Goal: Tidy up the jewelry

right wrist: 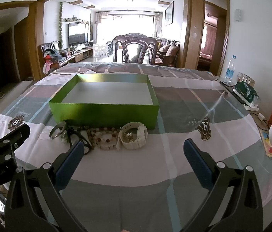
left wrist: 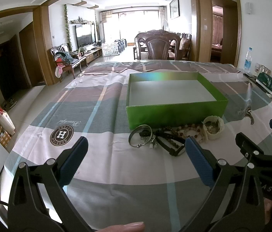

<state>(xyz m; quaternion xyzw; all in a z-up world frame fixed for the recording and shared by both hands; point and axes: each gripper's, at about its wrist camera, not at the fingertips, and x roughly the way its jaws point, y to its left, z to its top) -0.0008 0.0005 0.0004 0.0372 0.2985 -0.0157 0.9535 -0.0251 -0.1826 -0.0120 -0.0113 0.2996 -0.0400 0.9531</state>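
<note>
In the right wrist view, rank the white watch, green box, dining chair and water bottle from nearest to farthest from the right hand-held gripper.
From the right hand-held gripper:
1. White watch, just ahead on the cloth.
2. Green box, directly behind the watch.
3. Water bottle, far right table edge.
4. Dining chair, beyond the table's far end.

Bangle [left wrist: 140, 135], beads [right wrist: 105, 137], watch [right wrist: 134, 136] in a row before box [right wrist: 105, 114].

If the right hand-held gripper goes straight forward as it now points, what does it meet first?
Probably the white watch, which lies just left of the centre line of the open right hand-held gripper. Directly behind it stands the near wall of the green box. Depth is uncertain.
</note>
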